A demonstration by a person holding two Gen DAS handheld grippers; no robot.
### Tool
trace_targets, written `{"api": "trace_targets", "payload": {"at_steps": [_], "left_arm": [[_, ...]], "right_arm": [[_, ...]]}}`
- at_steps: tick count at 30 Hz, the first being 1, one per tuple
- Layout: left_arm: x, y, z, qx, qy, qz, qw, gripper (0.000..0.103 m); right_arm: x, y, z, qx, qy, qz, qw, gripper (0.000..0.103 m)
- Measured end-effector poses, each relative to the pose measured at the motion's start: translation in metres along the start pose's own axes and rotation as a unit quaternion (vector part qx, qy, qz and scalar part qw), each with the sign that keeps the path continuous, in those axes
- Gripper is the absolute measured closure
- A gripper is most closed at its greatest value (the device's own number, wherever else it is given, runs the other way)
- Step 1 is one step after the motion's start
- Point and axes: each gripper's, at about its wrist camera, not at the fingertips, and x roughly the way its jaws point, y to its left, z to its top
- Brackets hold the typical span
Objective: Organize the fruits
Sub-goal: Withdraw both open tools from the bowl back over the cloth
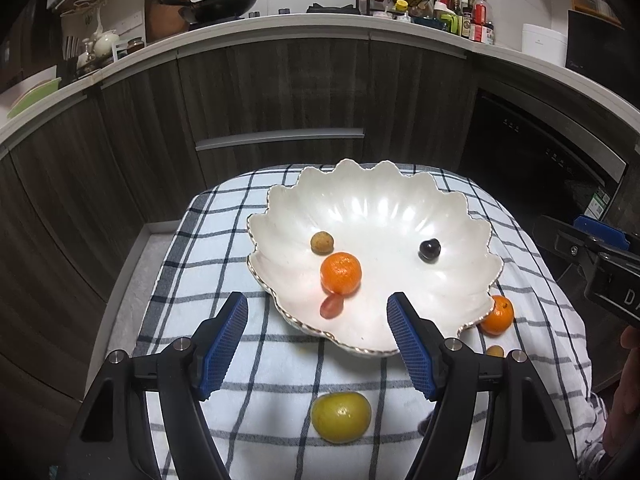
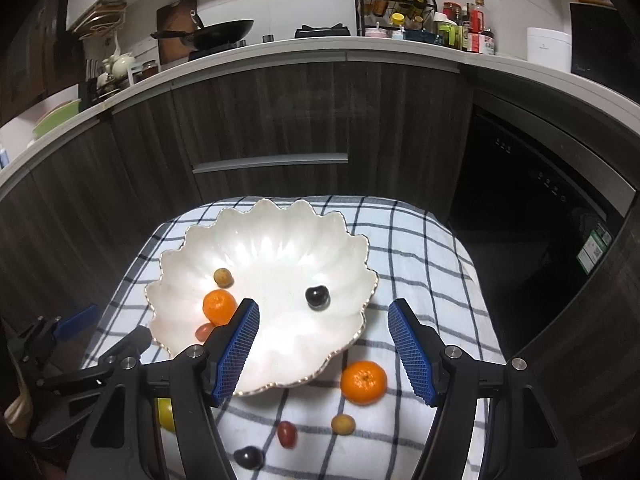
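- Fruits lie partly in a white shell-shaped bowl (image 1: 400, 216) and partly on the blue-and-white checked cloth (image 1: 224, 240) beneath it.
- Inside the bowl, toward its left side, sit a tangerine (image 1: 341, 273), a small tan-brown fruit (image 1: 322, 242) just beyond it, and a small red fruit (image 1: 331, 306) touching the tangerine's near edge.
- A dark cherry-like fruit (image 1: 430, 249) sits alone to the right of the bowl's middle, well apart from the other three.
- On the cloth, a second tangerine (image 2: 363, 383) rests just beside the bowl's near right rim.
- Nearer than that tangerine lie a small tan fruit (image 2: 343, 424), a red grape-like fruit (image 2: 287, 434) and a dark fruit (image 2: 249, 457), each apart from the others.
- A yellow-green round fruit (image 1: 341, 417) lies on the cloth in front of the bowl, near the left gripper's fingers.
- The left gripper (image 1: 317, 312) is released, its blue pads spread with nothing between them, hovering over the bowl's near rim.
- The right gripper (image 2: 323, 318) is likewise released and empty, raised above the bowl's right near edge.
- In the left wrist view, the right gripper appears at the far right edge, with part of a person's hand (image 1: 628, 392) behind it.
- Behind the table stand dark wood-grain cabinets (image 1: 280, 92) under a white countertop (image 2: 280, 46) carrying a black wok (image 2: 218, 34) and a rack of bottles (image 2: 394, 4).
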Motion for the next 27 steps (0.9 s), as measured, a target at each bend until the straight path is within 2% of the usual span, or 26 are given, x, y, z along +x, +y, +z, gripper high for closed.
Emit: {"api": "trace_targets", "payload": {"at_steps": [11, 27], "left_arm": [[-0.01, -0.017, -0.027, 0.018, -0.005, -0.012, 0.9998, 0.032], [-0.01, -0.043, -0.06, 0.04, 0.007, -0.046, 0.9981, 0.032]], "right_arm": [[-0.013, -0.015, -0.028, 0.008, 0.0, -0.018, 1.0, 0.035], [-0.023, -0.034, -0.071, 0.019, 0.024, -0.033, 0.999, 0.035]]}}
